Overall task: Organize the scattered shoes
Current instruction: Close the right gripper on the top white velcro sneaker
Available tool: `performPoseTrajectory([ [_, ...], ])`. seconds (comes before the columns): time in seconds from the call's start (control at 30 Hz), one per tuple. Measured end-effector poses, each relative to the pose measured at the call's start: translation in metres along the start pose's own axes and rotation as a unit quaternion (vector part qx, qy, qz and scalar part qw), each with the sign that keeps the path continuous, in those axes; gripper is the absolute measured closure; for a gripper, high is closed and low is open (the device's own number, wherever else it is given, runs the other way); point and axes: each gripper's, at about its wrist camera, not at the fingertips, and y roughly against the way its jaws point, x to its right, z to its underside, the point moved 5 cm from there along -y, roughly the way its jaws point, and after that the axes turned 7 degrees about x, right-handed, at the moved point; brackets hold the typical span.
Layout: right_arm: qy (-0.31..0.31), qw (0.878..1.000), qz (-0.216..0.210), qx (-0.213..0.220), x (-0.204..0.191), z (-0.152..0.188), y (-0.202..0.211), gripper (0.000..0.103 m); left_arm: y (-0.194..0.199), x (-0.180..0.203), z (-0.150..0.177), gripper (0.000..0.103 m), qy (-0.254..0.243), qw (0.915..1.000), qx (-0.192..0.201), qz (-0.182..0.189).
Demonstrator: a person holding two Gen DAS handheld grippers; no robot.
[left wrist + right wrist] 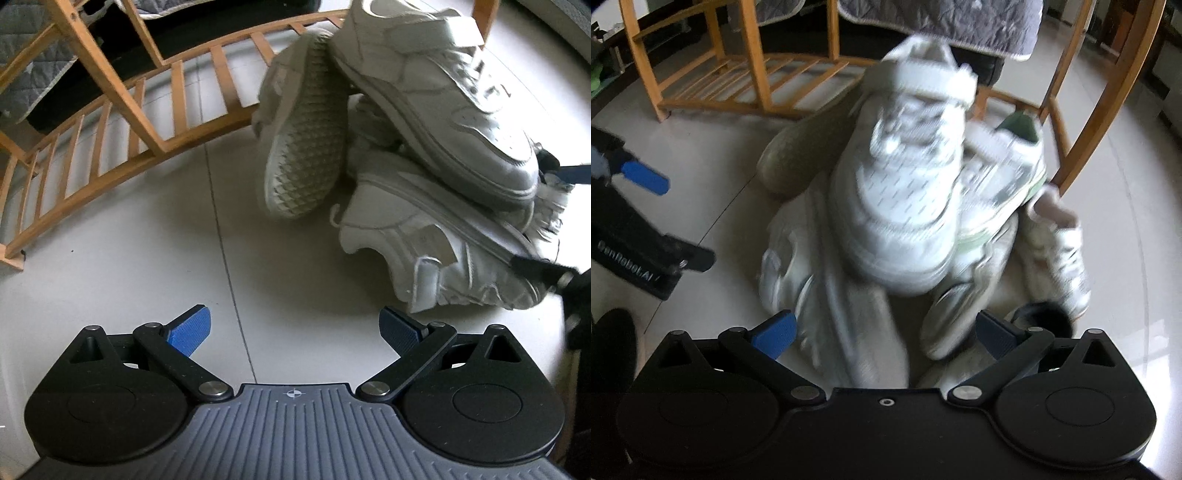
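White sneakers lie heaped on the pale tiled floor. In the left wrist view a strapped high-top [443,92] rests on top, a shoe showing its patterned sole [306,144] leans at the left, and another sneaker [424,254] lies underneath. My left gripper [295,330] is open over bare floor, short of the heap. In the right wrist view the same strapped high-top [905,177] crowns the pile, with a green-trimmed sneaker [1008,170] and a small shoe [1060,254] to its right. My right gripper [886,332] is open just above the nearest shoes, holding nothing.
A slatted wooden shoe rack [122,122] stands behind the pile, its lower shelf [750,81] bare. A grey quilted cloth [942,22] hangs above. The left gripper's blue pad [646,181] shows at the left of the right wrist view. A dark shoe [613,343] sits at bottom left.
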Motion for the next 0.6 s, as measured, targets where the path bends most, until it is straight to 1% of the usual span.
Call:
performPoseTrajectory([
  [0.1,0.013,1.000,0.011,0.016,0.008,-0.016,0.007,0.000,0.001,-0.004,-0.002,0.004,0.011,0.9999,0.003,-0.001],
  [0.2,0.010,1.000,0.013,0.026,0.016,-0.031,0.007,0.000,0.002,-0.004,-0.004,0.004,0.014,0.9999,0.008,-0.005],
  [0.33,-0.001,0.999,-0.009,0.032,0.017,-0.044,0.002,0.000,0.001,-0.005,-0.009,0.004,0.013,0.9998,0.009,-0.011],
  [0.47,0.003,0.999,-0.026,0.028,0.013,-0.047,-0.004,0.000,0.000,-0.009,-0.017,0.004,0.018,0.9997,0.014,-0.010],
  [0.6,0.026,0.999,-0.029,0.023,0.010,-0.049,-0.008,0.000,-0.002,-0.012,-0.026,0.004,0.028,0.9994,0.016,-0.012],
])
